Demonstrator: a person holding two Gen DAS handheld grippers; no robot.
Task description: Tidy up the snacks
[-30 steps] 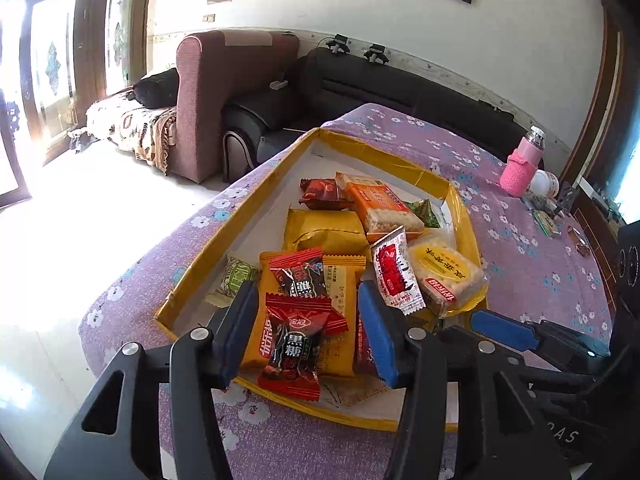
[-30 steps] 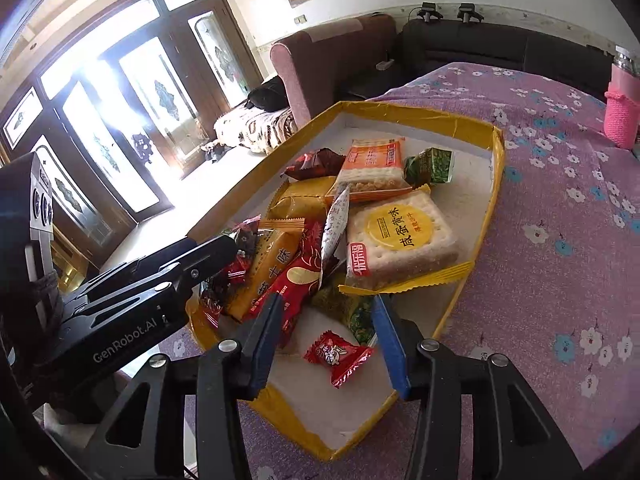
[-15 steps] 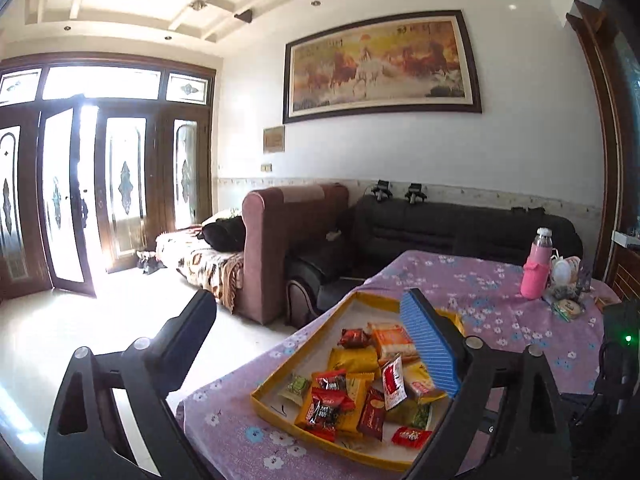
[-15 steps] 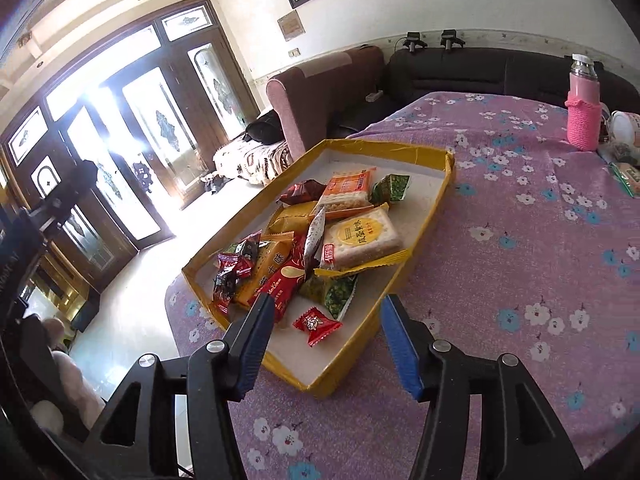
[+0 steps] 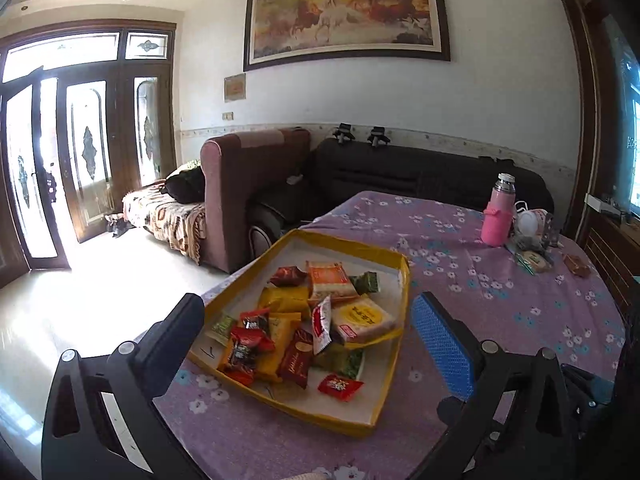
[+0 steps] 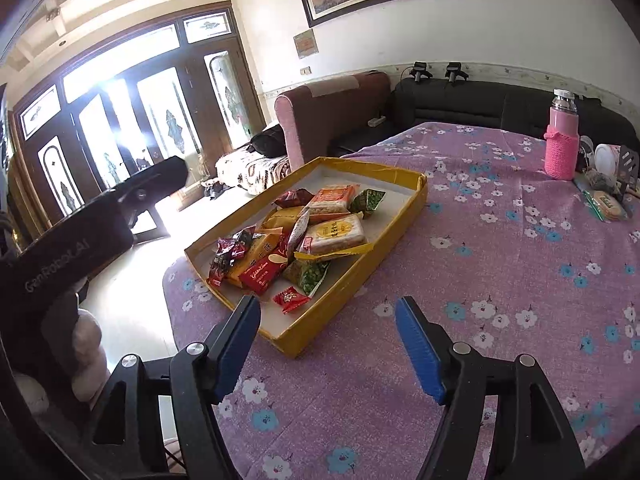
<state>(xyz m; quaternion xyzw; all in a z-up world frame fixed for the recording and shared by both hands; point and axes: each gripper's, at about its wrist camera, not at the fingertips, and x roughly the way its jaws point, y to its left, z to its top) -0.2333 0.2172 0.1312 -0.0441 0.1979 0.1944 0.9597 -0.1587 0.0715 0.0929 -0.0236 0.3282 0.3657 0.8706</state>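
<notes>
Hovering above the near edge of the table, both grippers have pulled back from the yellow tray (image 5: 403, 284) since a second ago, when their fingers reached in among the wrappers. The left gripper (image 5: 308, 344) now has its fingers spread wide and empty, much wider than before, with the tray seen between them. The right gripper (image 6: 328, 344) also has its fingers apart and holds nothing, poised over the purple flowered tablecloth (image 6: 500, 248) just short of the tray's near corner. The snacks (image 5: 312, 320) stay heaped inside the tray, a small red candy (image 6: 291, 299) lying alone near the front. A pink bottle (image 6: 562, 140) stands far across the table, well apart from the tray.
</notes>
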